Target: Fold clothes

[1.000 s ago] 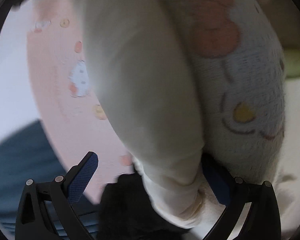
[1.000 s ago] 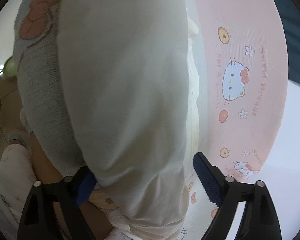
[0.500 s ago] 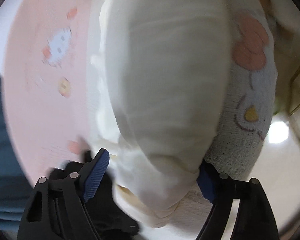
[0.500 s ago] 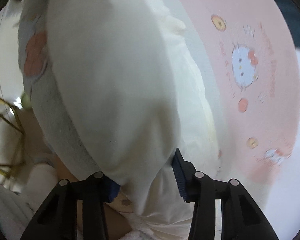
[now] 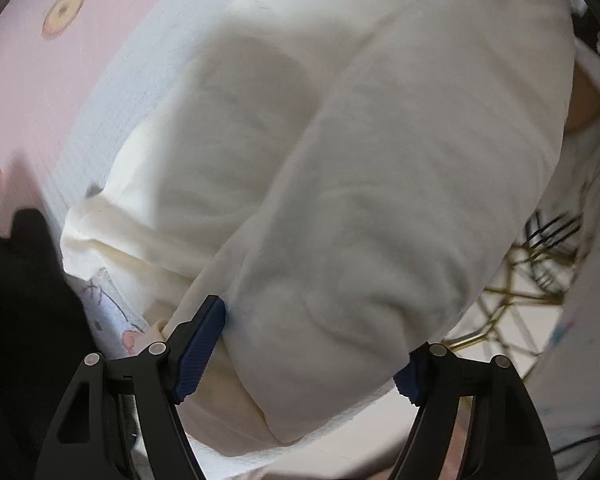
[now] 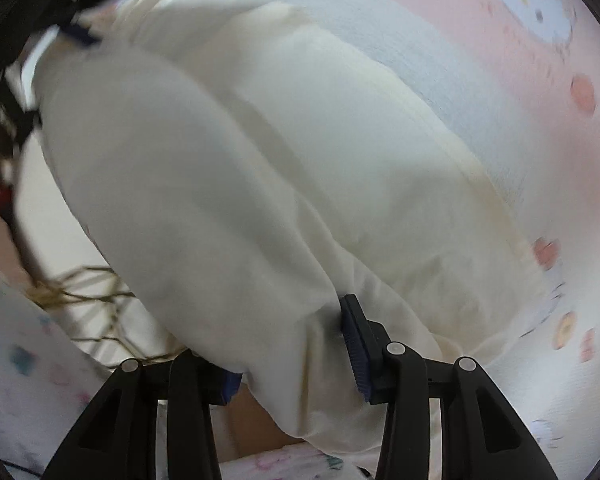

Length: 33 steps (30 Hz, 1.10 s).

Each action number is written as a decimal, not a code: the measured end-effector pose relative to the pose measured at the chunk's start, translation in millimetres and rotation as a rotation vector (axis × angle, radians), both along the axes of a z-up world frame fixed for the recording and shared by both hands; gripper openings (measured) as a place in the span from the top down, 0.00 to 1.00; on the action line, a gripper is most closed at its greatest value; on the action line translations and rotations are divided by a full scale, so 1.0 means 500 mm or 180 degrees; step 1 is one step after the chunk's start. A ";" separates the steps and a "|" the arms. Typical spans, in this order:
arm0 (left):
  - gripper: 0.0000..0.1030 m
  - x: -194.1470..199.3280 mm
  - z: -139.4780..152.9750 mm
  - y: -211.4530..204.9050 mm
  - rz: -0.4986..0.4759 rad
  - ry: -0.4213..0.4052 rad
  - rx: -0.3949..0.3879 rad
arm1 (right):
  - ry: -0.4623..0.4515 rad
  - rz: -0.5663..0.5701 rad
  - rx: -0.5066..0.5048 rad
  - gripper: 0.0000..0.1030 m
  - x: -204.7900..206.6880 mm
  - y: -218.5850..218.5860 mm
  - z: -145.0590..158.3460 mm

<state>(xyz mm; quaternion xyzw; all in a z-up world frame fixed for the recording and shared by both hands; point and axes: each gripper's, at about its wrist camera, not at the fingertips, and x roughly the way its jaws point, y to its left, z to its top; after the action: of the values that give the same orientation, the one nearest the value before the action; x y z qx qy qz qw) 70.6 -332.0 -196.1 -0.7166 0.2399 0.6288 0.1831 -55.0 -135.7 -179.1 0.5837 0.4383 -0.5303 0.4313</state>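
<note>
Mid-fold: both grippers, left (image 5: 312,348) and right (image 6: 292,354), pinched the cream garment (image 5: 340,152) bunched above the pink sheet (image 5: 40,92); next it likely needed laying flat and smoothing.

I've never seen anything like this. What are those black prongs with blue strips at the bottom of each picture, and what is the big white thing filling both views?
There is no robot here: a person holds a hand tool in each hand, each with two fingers and a wide-angle camera looking along them. One picture comes from the left gripper, the other from the right gripper. The blue strips are rubber finger pads. The big white thing is a bulky cream-white soft garment; each gripper's fingers press into a bunched end of it, so both hold it. Beneath lies a pink cartoon-cat printed sheet, and a dark black cloth sits at the left view's edge. A thin gold wire frame shows behind.
</note>
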 end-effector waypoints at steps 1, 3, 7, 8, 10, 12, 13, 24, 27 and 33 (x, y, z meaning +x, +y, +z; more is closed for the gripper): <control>0.30 -0.011 0.005 -0.013 0.0145 -0.0064 0.0095 | -0.0087 -0.0123 0.0000 0.59 -0.019 -0.004 0.004; 0.30 -0.030 0.013 -0.034 0.0366 -0.0152 0.0230 | -0.0228 -0.0356 -0.0007 0.59 -0.051 -0.009 0.010; 0.30 -0.055 0.026 -0.063 0.0622 -0.0237 0.0361 | -0.0358 -0.0675 -0.0051 0.59 -0.101 -0.018 0.029; 0.30 -0.062 0.030 -0.070 0.0686 -0.0259 0.0394 | -0.0391 -0.0766 -0.0056 0.59 -0.114 -0.020 0.032; 0.30 -0.072 0.039 -0.079 0.0754 -0.0237 0.0411 | -0.0429 -0.0918 -0.0073 0.59 -0.139 -0.024 0.040; 0.30 -0.081 0.059 -0.084 0.0798 -0.0072 0.0370 | -0.0424 -0.1040 -0.0097 0.59 -0.161 -0.030 0.051; 0.32 -0.086 0.067 -0.087 0.0835 -0.0007 0.0349 | -0.0414 -0.1116 -0.0108 0.59 -0.173 -0.033 0.056; 0.58 -0.184 0.060 -0.094 0.1320 -0.0101 0.0429 | -0.0574 -0.1531 -0.0148 0.73 -0.265 -0.063 0.087; 0.58 -0.195 0.053 -0.109 0.1495 -0.0180 0.0436 | -0.0536 -0.1492 -0.0126 0.73 -0.290 -0.092 0.097; 0.56 -0.206 0.041 -0.146 0.1855 -0.0197 0.0502 | -0.0450 -0.1402 -0.0078 0.73 -0.340 -0.160 0.115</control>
<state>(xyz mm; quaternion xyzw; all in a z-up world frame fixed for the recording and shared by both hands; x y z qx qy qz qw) -32.4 -405.2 -175.7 -0.7577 -0.0312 0.6494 0.0573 -225.1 -215.8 -121.6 0.6957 0.2625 -0.5747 0.3418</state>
